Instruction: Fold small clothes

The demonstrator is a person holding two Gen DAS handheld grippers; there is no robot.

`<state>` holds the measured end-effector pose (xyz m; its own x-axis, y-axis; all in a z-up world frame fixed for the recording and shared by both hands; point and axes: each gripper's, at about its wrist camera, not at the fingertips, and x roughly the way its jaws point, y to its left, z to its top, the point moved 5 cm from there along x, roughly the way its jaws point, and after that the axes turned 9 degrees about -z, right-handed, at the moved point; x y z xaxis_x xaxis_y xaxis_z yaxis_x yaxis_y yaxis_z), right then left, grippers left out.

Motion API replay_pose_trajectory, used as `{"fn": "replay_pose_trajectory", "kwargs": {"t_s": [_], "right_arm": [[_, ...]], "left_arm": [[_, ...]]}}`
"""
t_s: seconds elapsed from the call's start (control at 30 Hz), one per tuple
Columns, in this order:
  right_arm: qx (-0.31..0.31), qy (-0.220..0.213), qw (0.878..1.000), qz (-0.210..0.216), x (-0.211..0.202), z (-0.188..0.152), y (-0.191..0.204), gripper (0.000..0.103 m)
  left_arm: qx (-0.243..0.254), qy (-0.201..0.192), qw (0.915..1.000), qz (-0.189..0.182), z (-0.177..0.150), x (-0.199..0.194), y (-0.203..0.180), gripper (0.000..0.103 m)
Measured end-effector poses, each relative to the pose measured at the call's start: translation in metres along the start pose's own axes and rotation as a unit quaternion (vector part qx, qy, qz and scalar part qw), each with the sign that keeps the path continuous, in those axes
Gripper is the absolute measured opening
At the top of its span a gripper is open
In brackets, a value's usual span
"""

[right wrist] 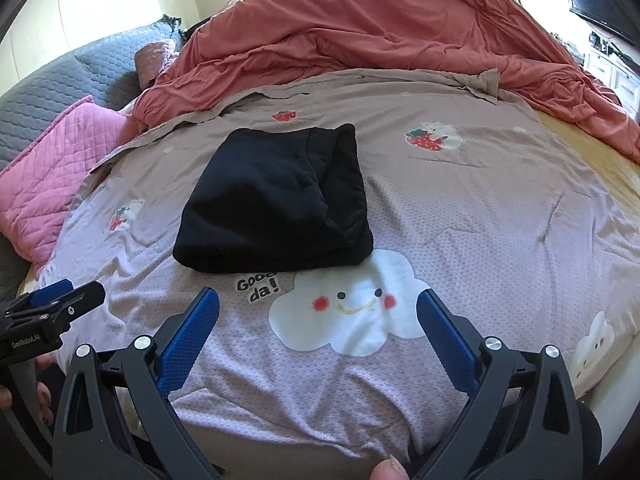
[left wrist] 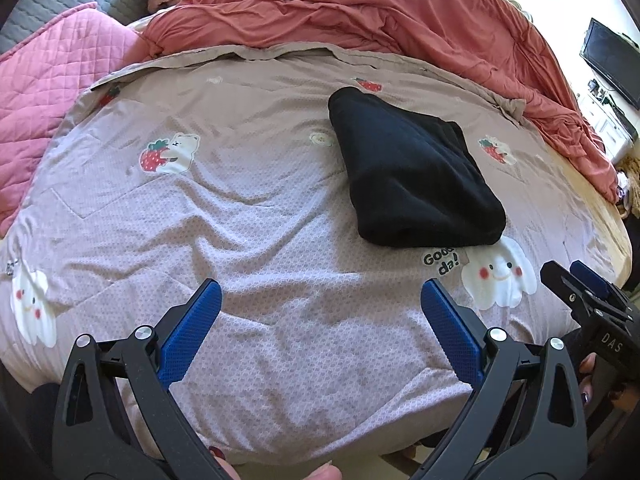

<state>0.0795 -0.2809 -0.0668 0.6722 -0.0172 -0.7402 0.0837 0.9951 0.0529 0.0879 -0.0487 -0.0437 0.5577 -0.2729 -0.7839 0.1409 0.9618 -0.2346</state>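
A black garment [left wrist: 412,176] lies folded into a compact bundle on the lilac printed bedspread [left wrist: 248,208]. In the right wrist view the same black garment [right wrist: 276,204] sits just beyond a white cloud print. My left gripper [left wrist: 320,292] is open over bare bedspread, nearer than the garment and to its left, holding nothing. My right gripper [right wrist: 318,304] is open too, empty, hovering over the cloud print in front of the garment. Each gripper shows at the edge of the other's view: the right gripper [left wrist: 576,280] and the left gripper [right wrist: 60,300].
A rumpled terracotta duvet [left wrist: 360,12] is piled along the far side of the bed. A pink quilted pillow [left wrist: 48,80] lies at the left, with grey pillows behind. A dark screen [left wrist: 612,60] stands at the far right. Fingertips [right wrist: 390,470] show at the bottom edge.
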Motion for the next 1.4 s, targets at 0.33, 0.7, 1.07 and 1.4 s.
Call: {"fn": "replay_pose_trajectory", "kwargs": {"t_s": [0.33,0.7,1.07,1.4], "right_arm": [[-0.004,-0.005,1.0,-0.005,-0.002,0.0011,-0.0008,0.098],[-0.004,-0.005,1.0,-0.007,-0.0026,0.0012,-0.0015,0.098],[-0.003,-0.001,1.0,-0.012,-0.0003,0.0008,-0.0046,0.098],[-0.003,-0.001,1.0,-0.014,-0.0001,0.0008,-0.0049,0.098]], "left_arm": [[-0.009,0.003,1.0,0.001,-0.001,-0.0036,0.0036,0.093],[-0.012,0.006,0.9999,0.008,-0.0027,-0.006,0.0034,0.093],[-0.011,0.009,0.9998,0.013,-0.0023,-0.0056,0.0035,0.093],[-0.006,0.007,0.9999,0.011,-0.0007,-0.0065,0.0029,0.094]]}}
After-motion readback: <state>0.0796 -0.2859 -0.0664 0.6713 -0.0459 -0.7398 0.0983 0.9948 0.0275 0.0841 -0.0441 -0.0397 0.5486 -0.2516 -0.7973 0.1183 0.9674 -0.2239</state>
